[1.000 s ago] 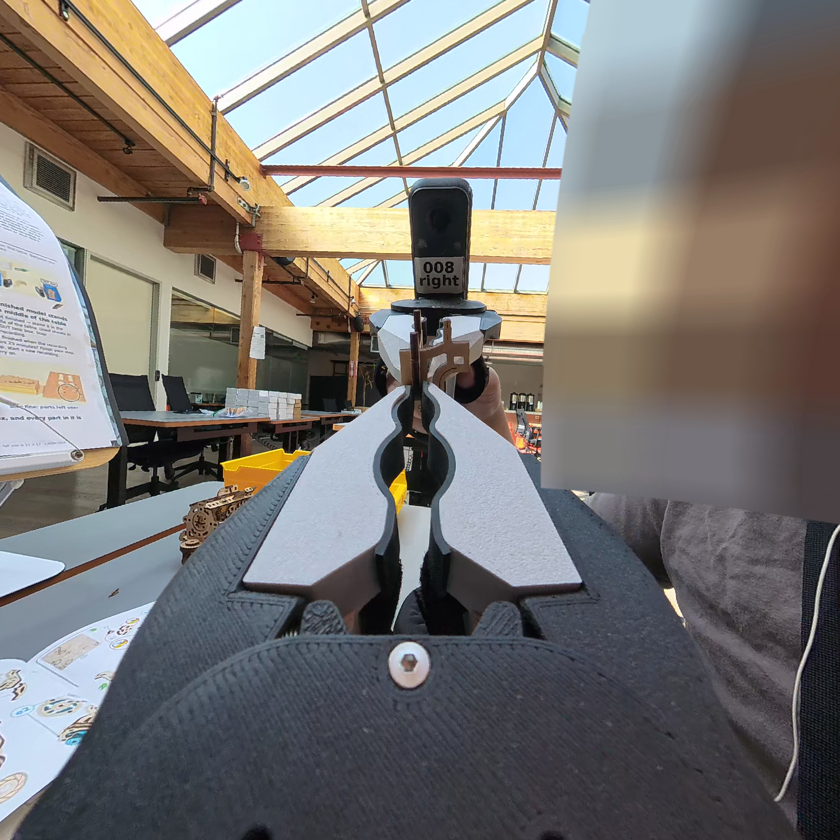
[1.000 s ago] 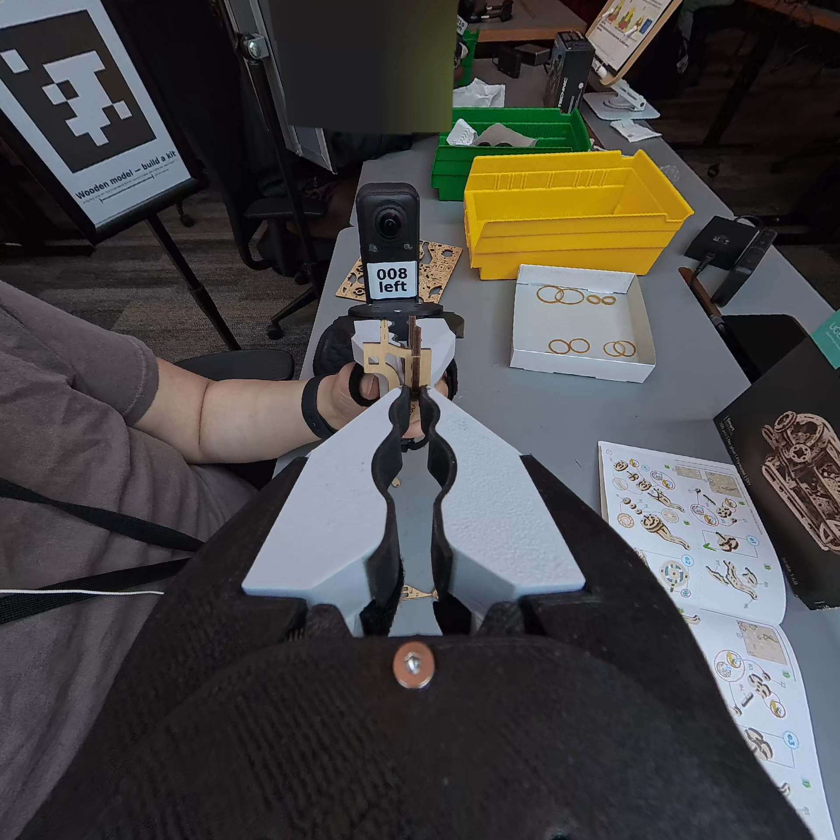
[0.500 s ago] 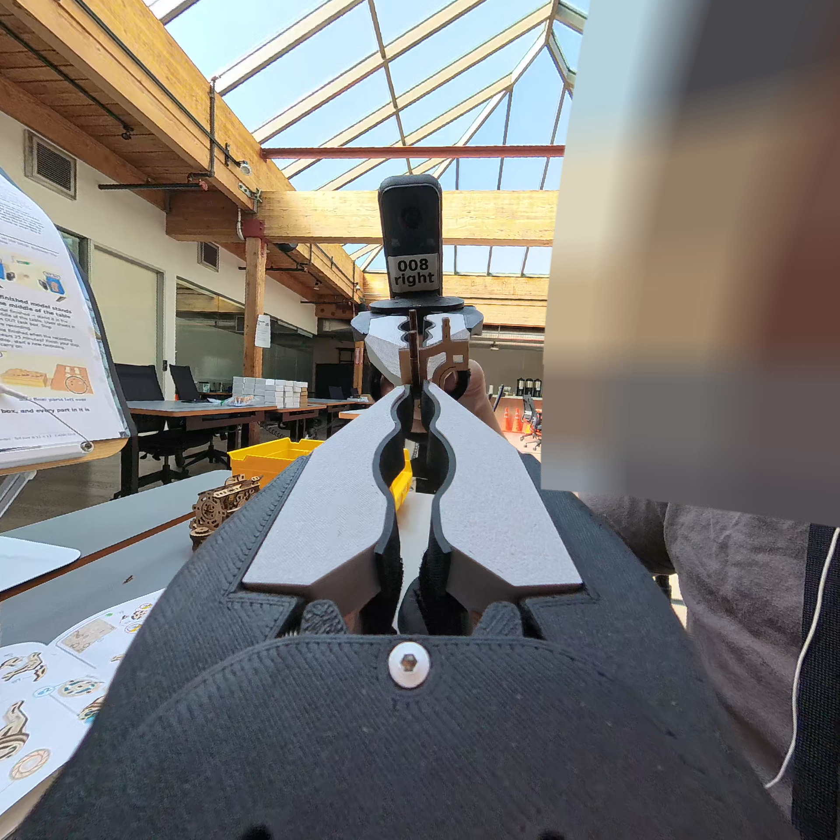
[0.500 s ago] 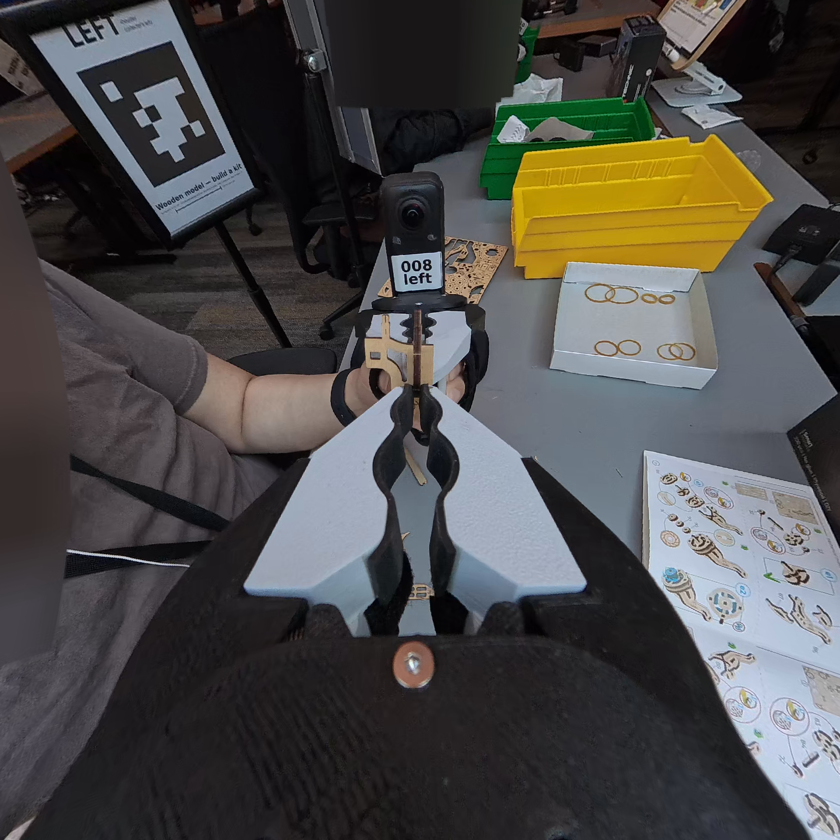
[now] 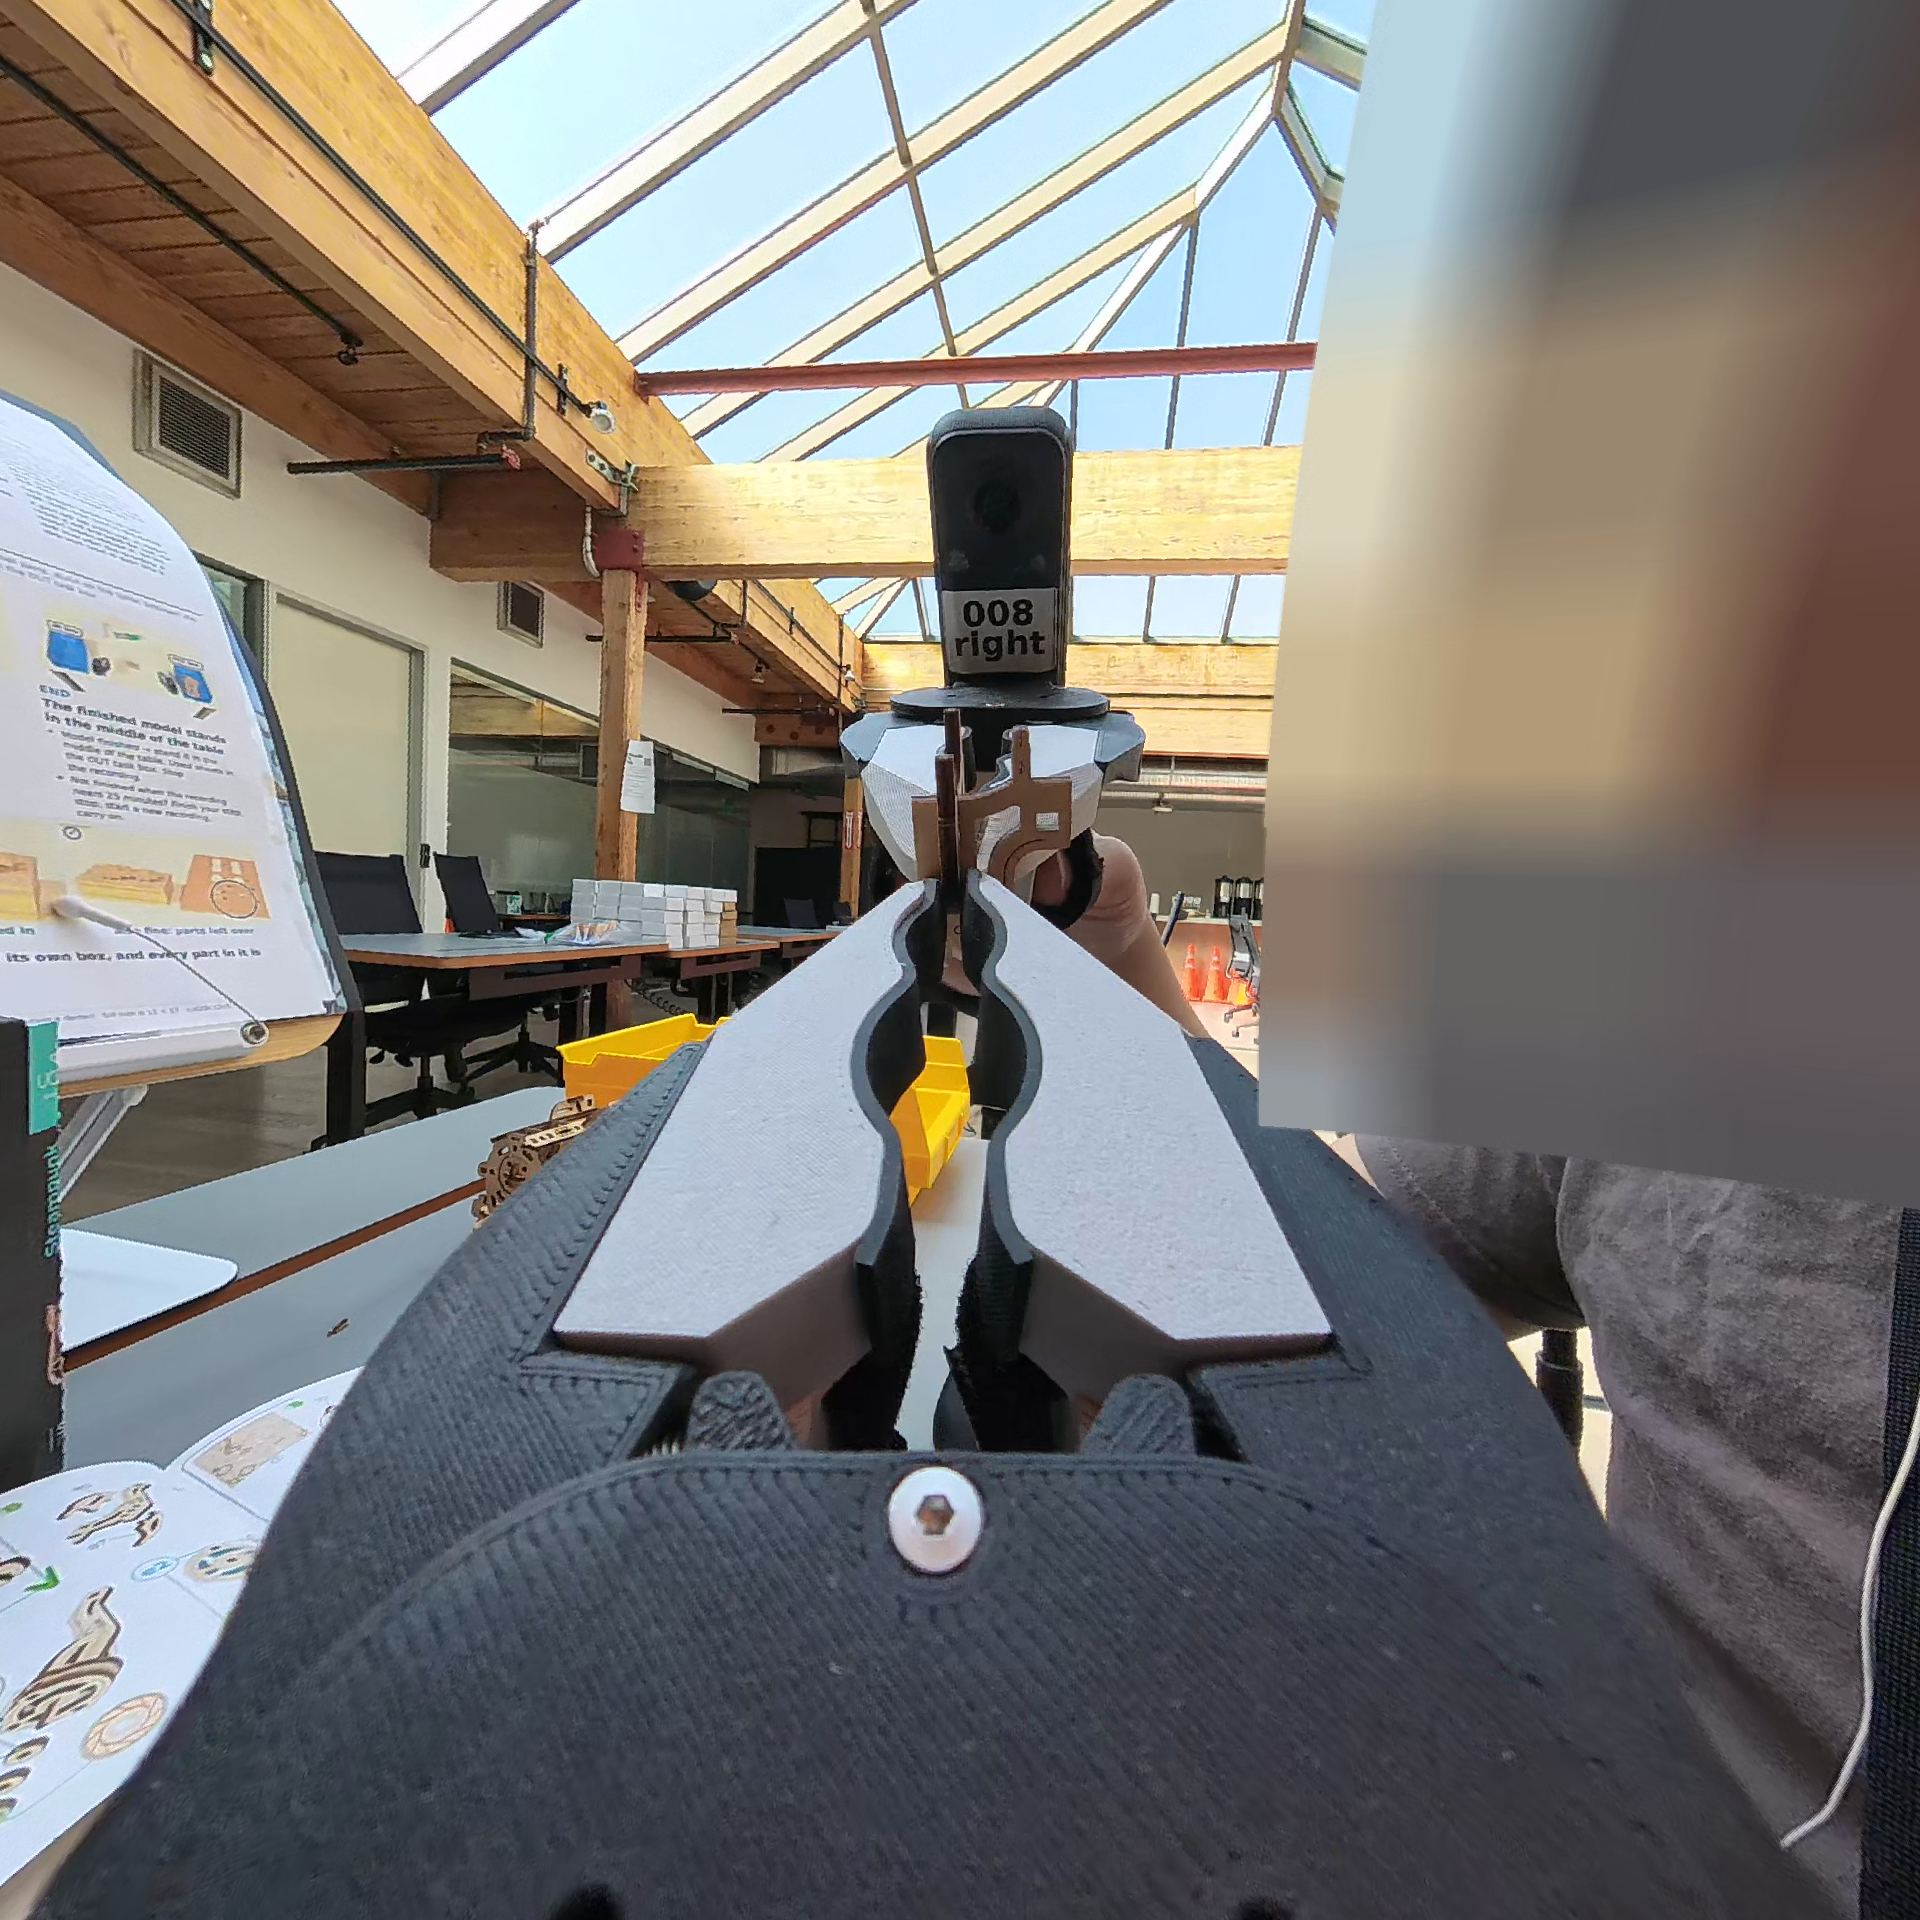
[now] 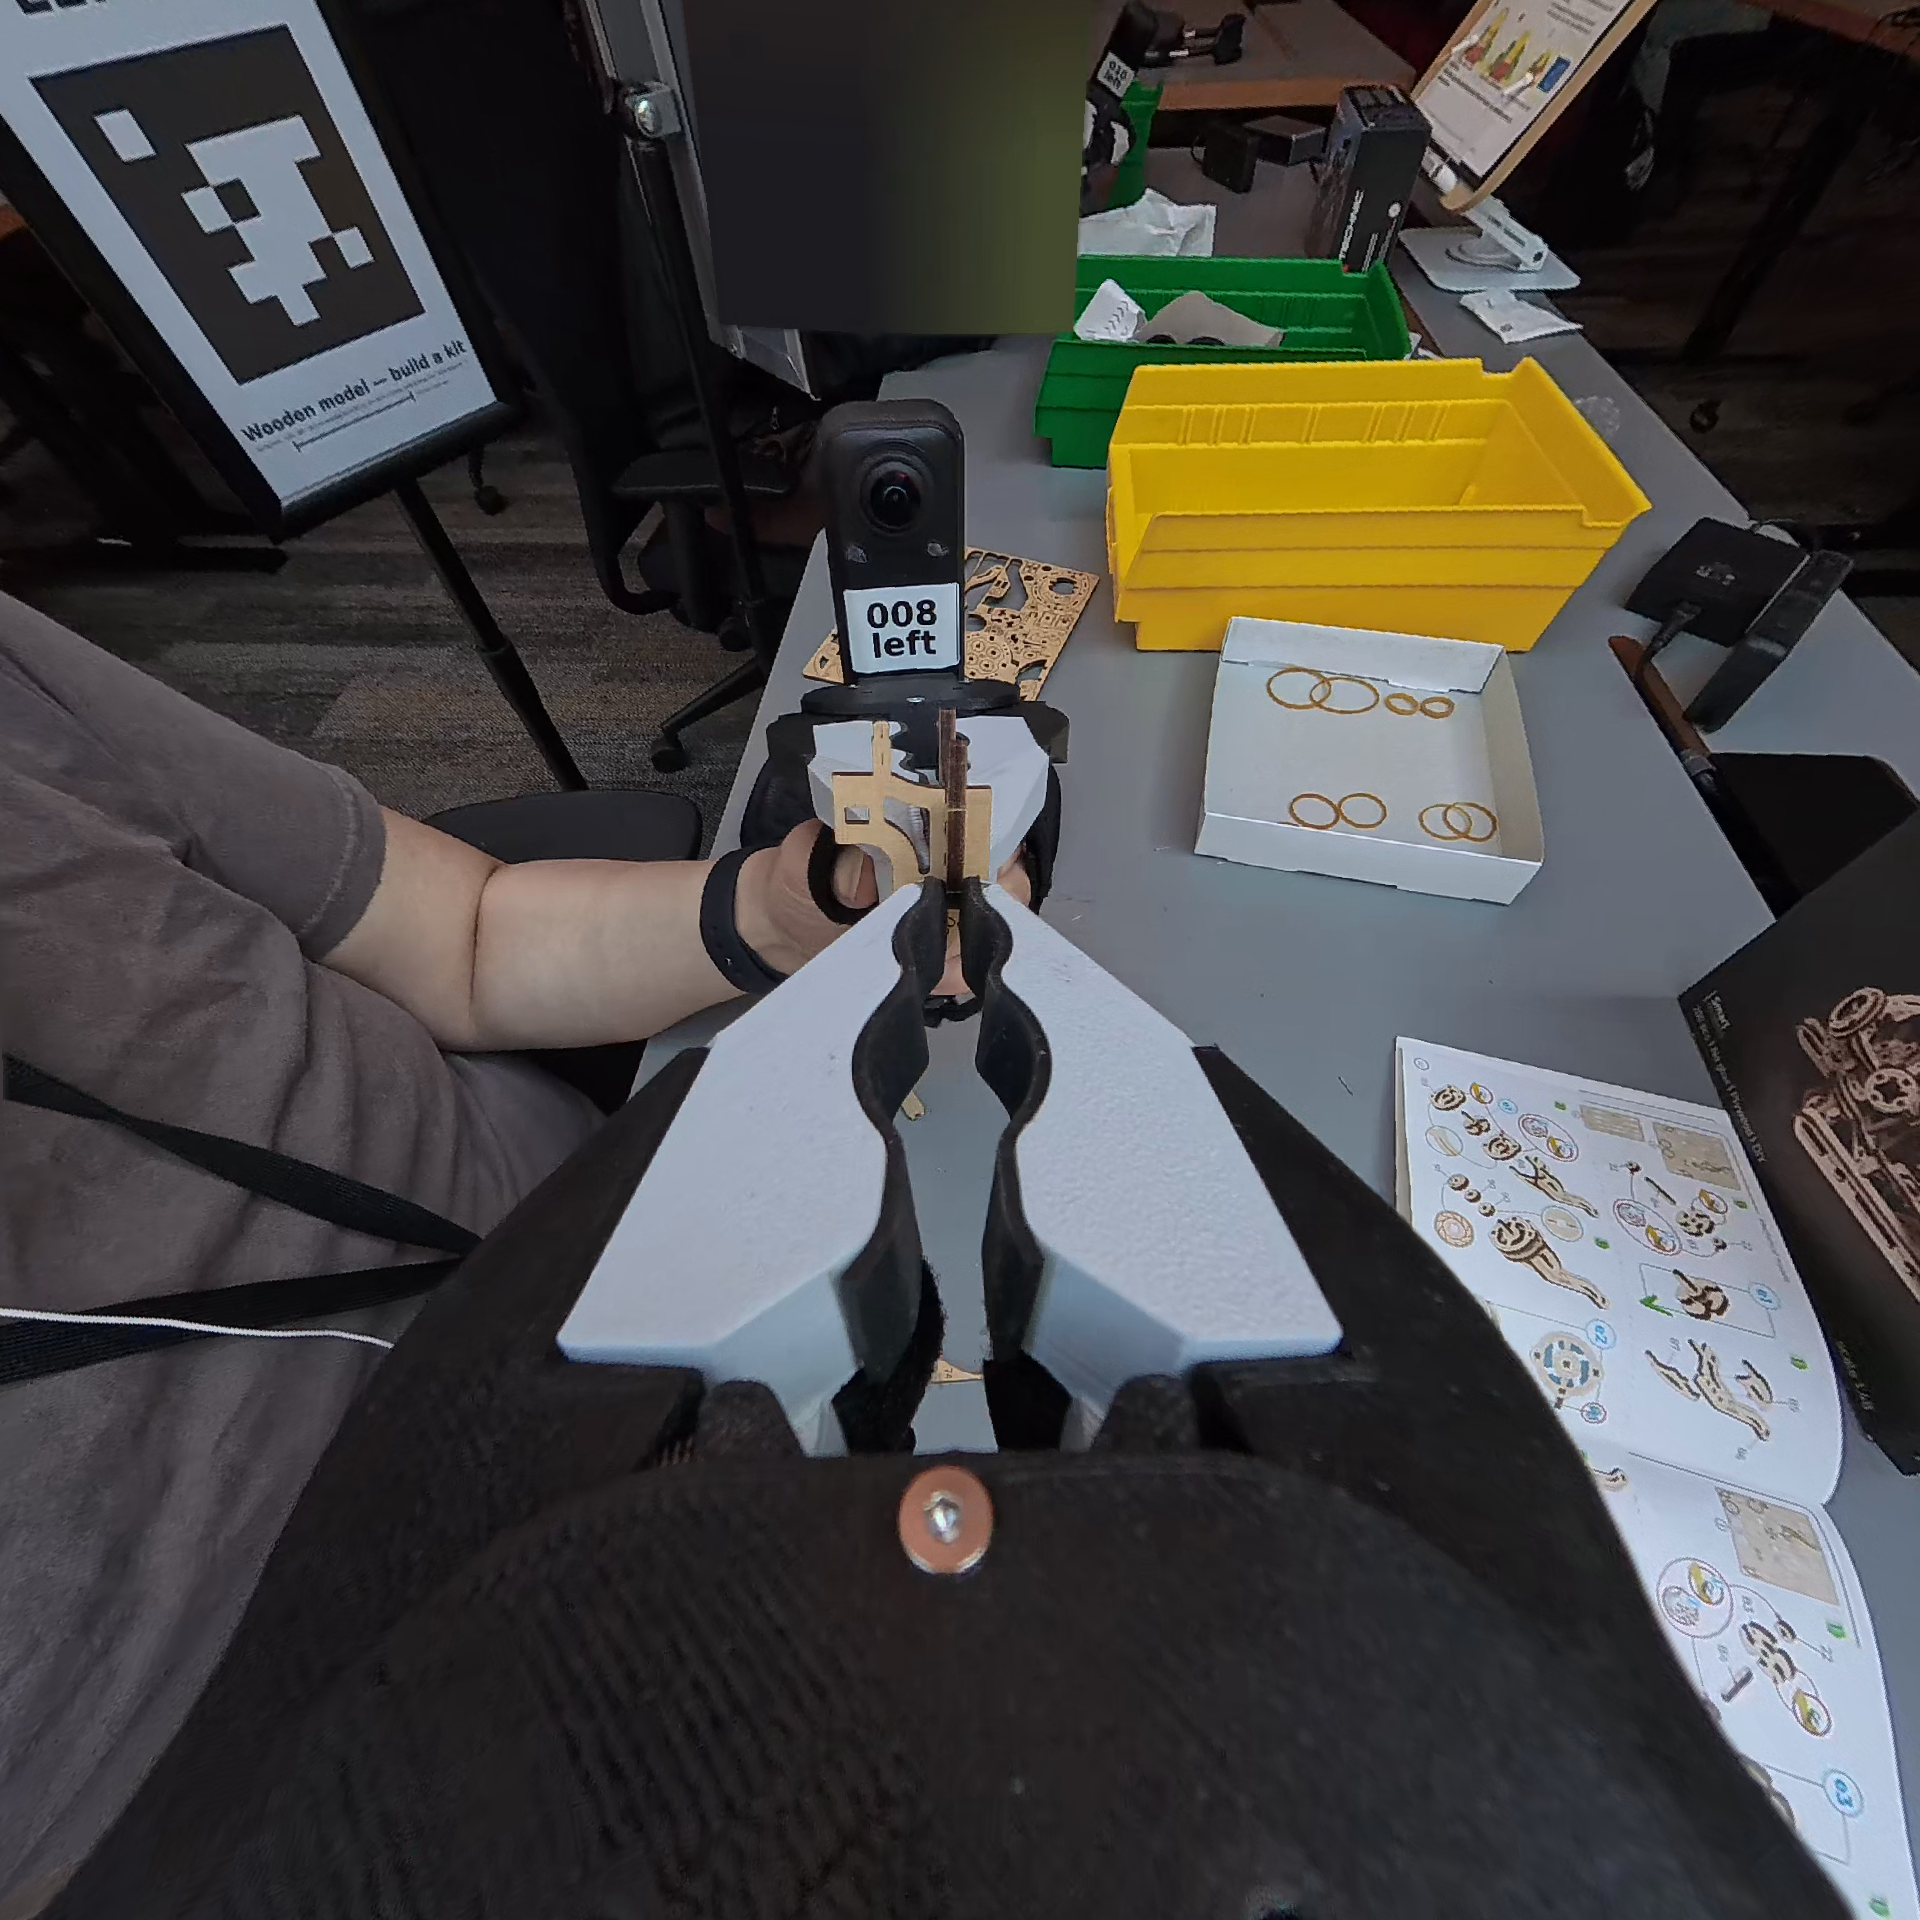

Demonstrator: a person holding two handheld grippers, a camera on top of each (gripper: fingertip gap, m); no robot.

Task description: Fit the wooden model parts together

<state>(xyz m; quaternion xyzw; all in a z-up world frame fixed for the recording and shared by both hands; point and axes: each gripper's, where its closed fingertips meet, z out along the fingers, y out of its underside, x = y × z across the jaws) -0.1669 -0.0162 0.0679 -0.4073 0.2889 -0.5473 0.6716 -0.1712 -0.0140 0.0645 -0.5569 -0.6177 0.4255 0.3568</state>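
Two thin wooden parts cross each other between my two grippers, which face each other tip to tip above the table edge. One is a dark strip seen edge-on (image 5: 943, 805), also in the right wrist view (image 6: 948, 800). The other is a pale flat notched plate (image 5: 1023, 821), seen face-on in the right wrist view (image 6: 883, 816). My left gripper (image 5: 945, 896) is shut on the lower edge of the parts. My right gripper (image 6: 948, 896) is shut on them from the opposite side. Which part each one pinches is hidden by the tips.
On the grey table (image 6: 1299, 966) are a yellow bin (image 6: 1351, 520), a green bin (image 6: 1226, 312), a white tray (image 6: 1496, 748) with rings, an instruction booklet (image 6: 1600, 1247), a black box (image 6: 1829, 1122) and a punched wooden sheet (image 6: 1023, 623). A partly built wooden model (image 5: 530, 1153) stands behind. My two grippers' fingertips are within a few centimetres of each other.
Both grippers stay shut and tip to tip on the parts. The pair has swung slightly, so the background shifts in both views. The grip has not changed.
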